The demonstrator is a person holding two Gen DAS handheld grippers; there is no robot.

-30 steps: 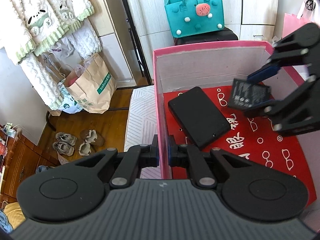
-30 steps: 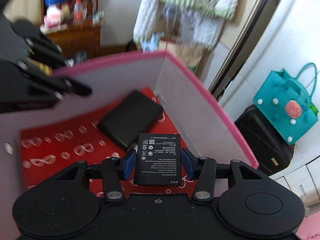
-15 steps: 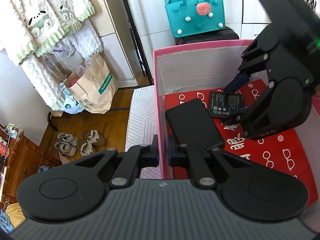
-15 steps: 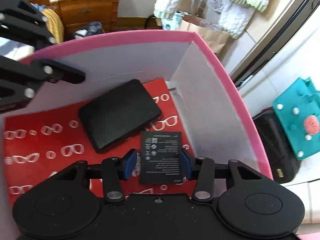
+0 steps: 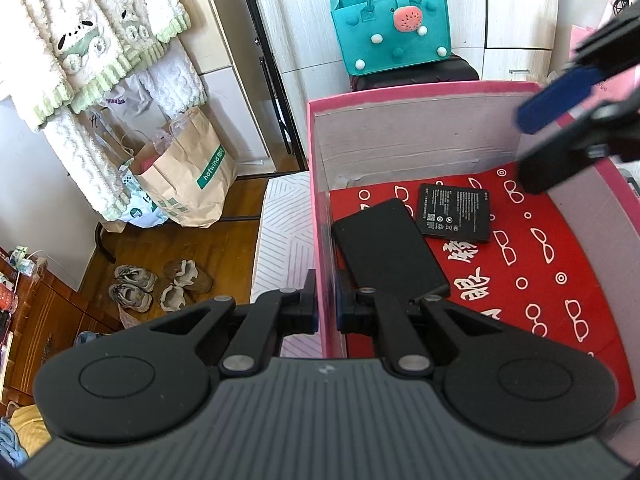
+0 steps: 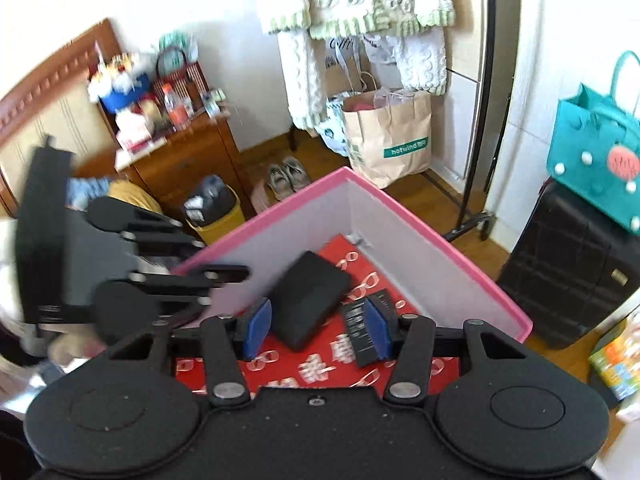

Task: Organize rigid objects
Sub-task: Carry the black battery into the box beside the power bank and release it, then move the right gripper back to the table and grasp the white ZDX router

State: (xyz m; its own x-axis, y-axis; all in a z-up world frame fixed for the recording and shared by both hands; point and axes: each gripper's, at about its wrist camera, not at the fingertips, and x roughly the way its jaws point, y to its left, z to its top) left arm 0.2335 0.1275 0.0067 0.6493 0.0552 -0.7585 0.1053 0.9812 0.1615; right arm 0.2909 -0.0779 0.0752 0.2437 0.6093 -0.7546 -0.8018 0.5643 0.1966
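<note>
Left wrist view: close at pink box [image 5: 420,94] side wall, angled down inside. Right wrist view: higher, above box [image 6: 448,240] corner. Both share its red floor.

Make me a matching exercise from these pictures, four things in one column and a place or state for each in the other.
1. flat black phone battery
2. black slab-shaped power bank
3. left gripper
4. right gripper

A. clamped on the pink cardboard box wall
B. open, holding nothing
C. lying flat by the box's back wall
D. lying beside the clamped wall

Pairs: 1-C, 2-D, 3-A, 4-B
</note>
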